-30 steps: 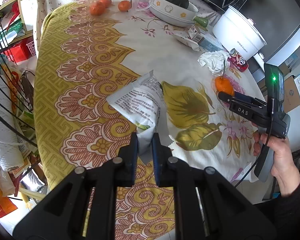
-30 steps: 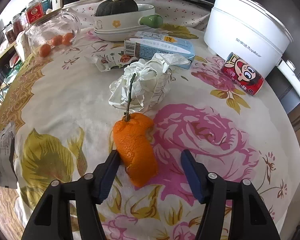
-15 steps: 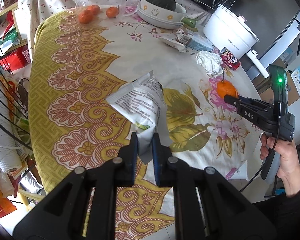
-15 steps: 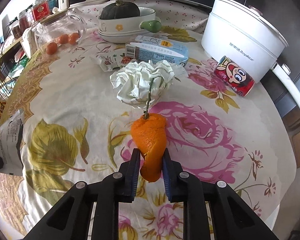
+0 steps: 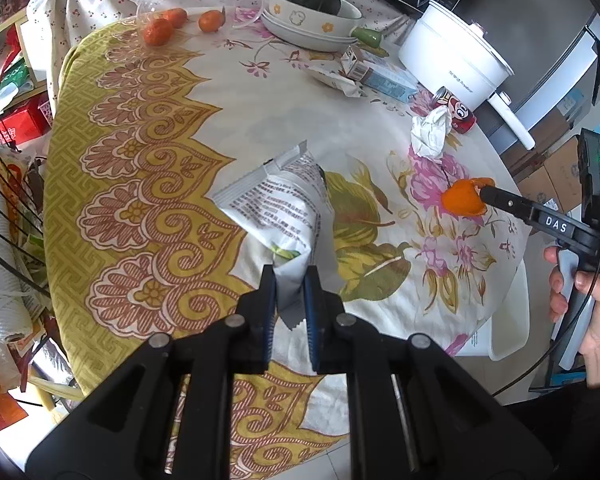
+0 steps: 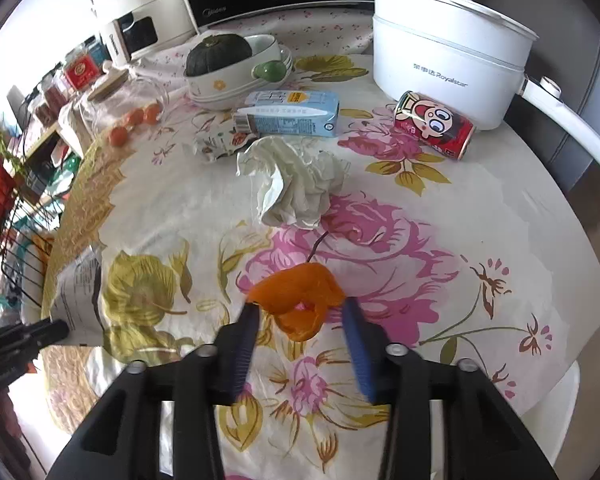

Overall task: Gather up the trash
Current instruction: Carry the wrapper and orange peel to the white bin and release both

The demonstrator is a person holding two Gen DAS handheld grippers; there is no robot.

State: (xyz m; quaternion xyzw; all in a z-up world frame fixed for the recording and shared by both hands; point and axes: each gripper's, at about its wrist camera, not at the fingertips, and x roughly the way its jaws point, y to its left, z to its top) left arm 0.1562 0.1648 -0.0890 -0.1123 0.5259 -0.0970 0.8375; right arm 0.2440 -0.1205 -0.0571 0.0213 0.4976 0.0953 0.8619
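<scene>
Left wrist view: left gripper clamped tight on the lower corner of a crumpled white printed snack wrapper, which stands up off the yellow-and-floral tablecloth; the wrapper's far side and the pinched corner are hidden by the fingers. Right gripper enters from the right edge, with the orange peel with a dark stem at its tip, above the pink flower print. Right wrist view: right gripper jaws are spread wide, yet the peel sits between the fingers; its left edge touches the left blue pad, the right pad stands apart from it. Can't tell whether the peel is pinned or just resting there, or whether it's clear of the cloth. Crumpled white paper tissue lies just beyond the peel, then a light blue drink carton on its side and a red cartoon can, also on its side. White electric pot has its handle running toward the right edge.
</scene>
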